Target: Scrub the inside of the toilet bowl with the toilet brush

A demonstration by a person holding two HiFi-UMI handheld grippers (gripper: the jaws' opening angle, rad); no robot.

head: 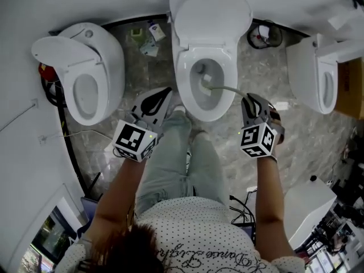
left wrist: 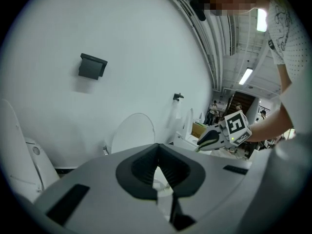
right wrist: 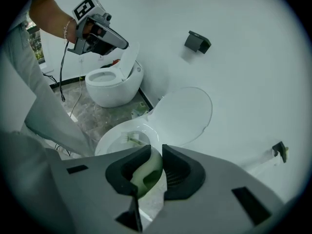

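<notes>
The middle toilet [head: 205,67] stands with its lid [head: 211,13] up. A toilet brush with a pale green handle [head: 227,90] reaches from my right gripper [head: 248,99] into the bowl, and its head [head: 203,83] rests inside. The right gripper is shut on the handle end [right wrist: 146,172]. In the right gripper view the brush head [right wrist: 133,140] lies in the bowl [right wrist: 127,136]. My left gripper [head: 162,95] hovers at the bowl's front left rim, shut with nothing in it. Its jaw tips [left wrist: 158,165] meet in the left gripper view.
A second toilet [head: 85,73] stands at the left with its lid tilted, and a third [head: 318,75] at the right. Small bottles and packets [head: 149,38] lie on the floor behind. Cables [head: 57,129] run along the left floor. A person's legs [head: 182,158] stand before the bowl.
</notes>
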